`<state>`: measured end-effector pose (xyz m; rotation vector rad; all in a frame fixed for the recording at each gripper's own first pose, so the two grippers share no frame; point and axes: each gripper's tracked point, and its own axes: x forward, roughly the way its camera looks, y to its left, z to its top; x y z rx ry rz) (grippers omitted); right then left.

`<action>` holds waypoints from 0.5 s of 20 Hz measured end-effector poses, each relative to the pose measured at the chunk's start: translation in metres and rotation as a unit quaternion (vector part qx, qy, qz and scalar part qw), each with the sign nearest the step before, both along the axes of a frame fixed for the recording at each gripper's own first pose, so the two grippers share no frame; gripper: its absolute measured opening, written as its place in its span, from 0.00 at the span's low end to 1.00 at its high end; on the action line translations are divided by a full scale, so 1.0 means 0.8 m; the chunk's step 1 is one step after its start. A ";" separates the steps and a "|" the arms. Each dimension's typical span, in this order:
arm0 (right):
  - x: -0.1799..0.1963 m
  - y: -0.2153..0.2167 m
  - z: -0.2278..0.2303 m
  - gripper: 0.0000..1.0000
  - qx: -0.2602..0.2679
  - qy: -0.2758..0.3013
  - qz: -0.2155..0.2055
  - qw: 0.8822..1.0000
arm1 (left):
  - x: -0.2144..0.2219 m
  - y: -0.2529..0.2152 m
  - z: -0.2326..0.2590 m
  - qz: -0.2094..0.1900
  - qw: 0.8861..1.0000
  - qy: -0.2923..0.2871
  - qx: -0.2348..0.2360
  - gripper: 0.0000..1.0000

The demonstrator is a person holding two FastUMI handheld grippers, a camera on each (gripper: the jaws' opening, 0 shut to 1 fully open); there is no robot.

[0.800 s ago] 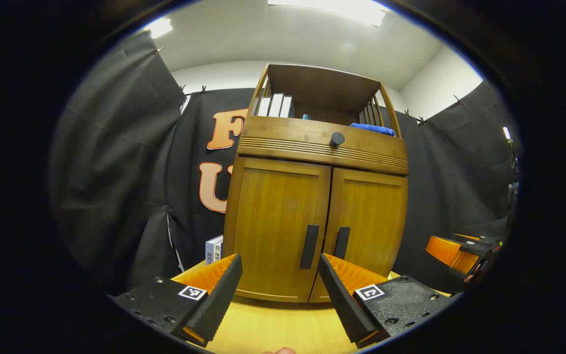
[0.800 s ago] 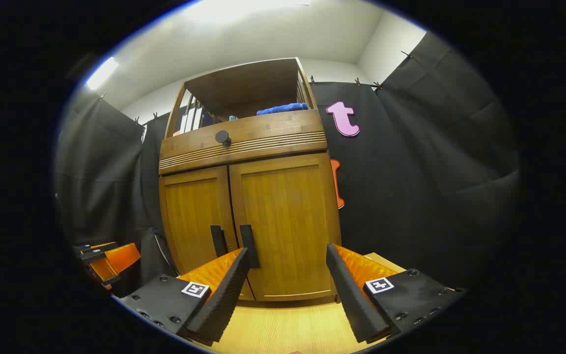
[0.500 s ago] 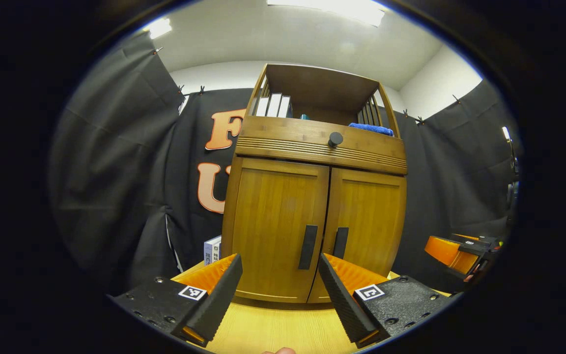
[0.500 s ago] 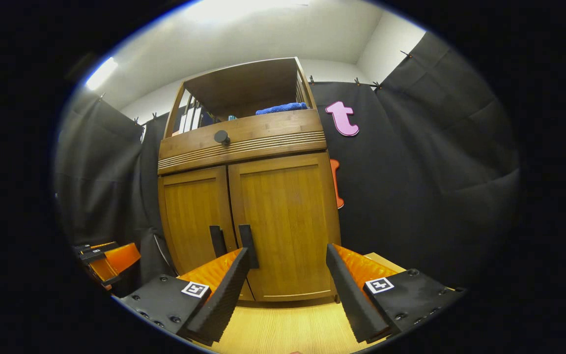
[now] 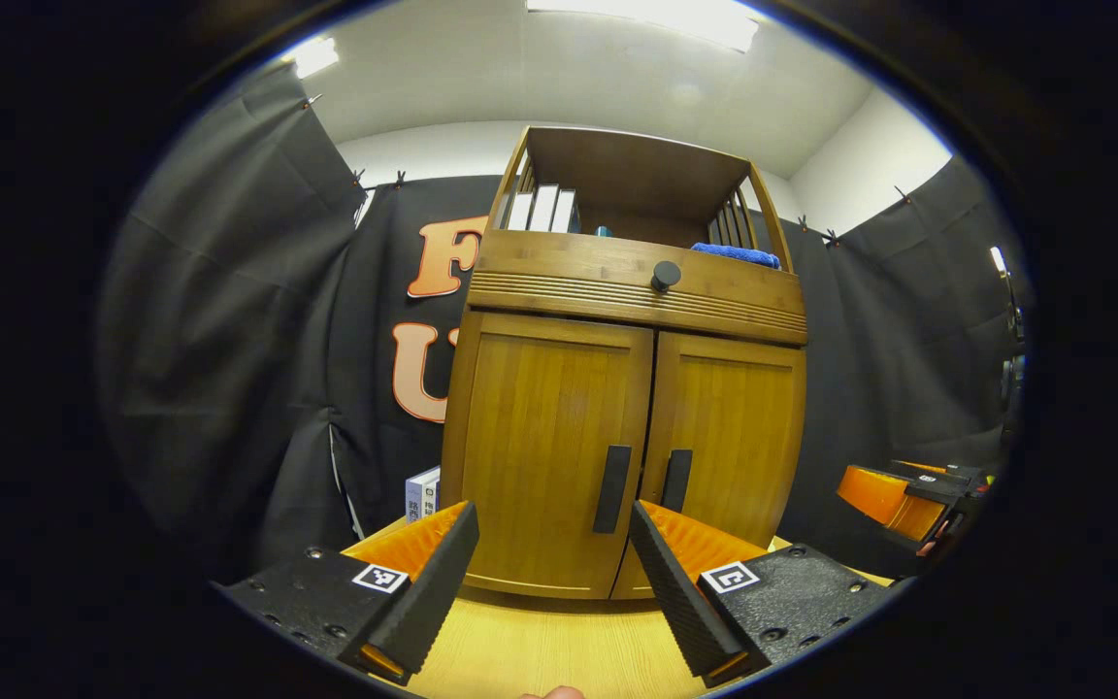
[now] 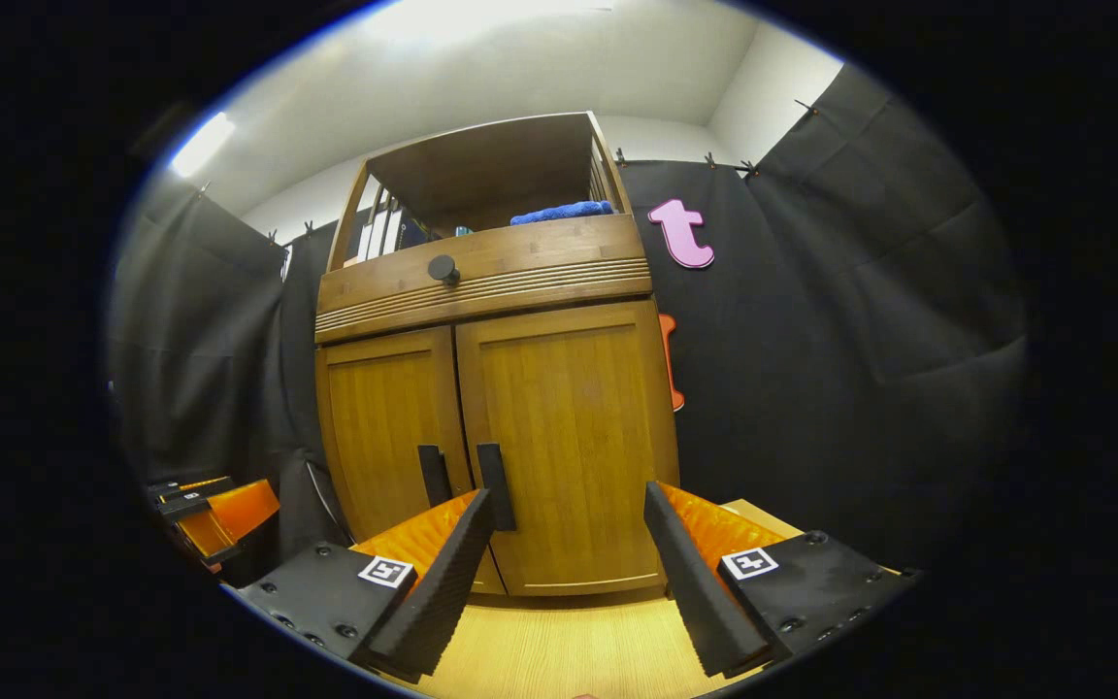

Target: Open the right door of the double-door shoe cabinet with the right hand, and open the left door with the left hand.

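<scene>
The shoe cabinet [image 5: 627, 388] stood on a light wooden table [image 5: 540, 646], both doors closed. In the left gripper view, the foot of the right door [image 5: 729, 427] was hidden behind that gripper's own finger; in the right gripper view, the lower part of the right door's handle [image 6: 495, 485] and the left door's handle [image 6: 434, 476] was covered by a finger. Items on the open top shelf, pale upright spines [image 5: 542, 207] and a blue cloth [image 5: 736, 254], were partly masked by the drawer front with its round knob [image 5: 665, 276].

The left gripper [image 5: 549, 582] was held level before the left door [image 5: 549, 447], fingers spread apart and empty, short of the handle [image 5: 611, 476]. The right gripper [image 6: 569, 573] faced the right door [image 6: 569, 437], likewise spread and empty, touching nothing. It also appeared at the far right edge [image 5: 908, 495], cut off.
</scene>
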<state>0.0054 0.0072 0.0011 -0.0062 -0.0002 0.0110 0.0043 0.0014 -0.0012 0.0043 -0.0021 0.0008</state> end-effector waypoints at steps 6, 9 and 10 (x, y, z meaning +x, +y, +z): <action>0.000 0.002 0.004 1.00 -0.002 -0.003 0.002 1.000 | -0.001 0.000 0.004 -0.001 1.000 -0.004 0.003 0.92; 0.000 0.005 0.005 0.97 -0.003 -0.005 0.005 1.000 | -0.001 0.001 0.002 0.000 1.000 -0.004 0.002 0.92; 0.000 0.004 0.006 1.00 -0.004 -0.006 0.004 1.000 | -0.001 0.001 0.003 0.001 1.000 -0.004 0.001 0.92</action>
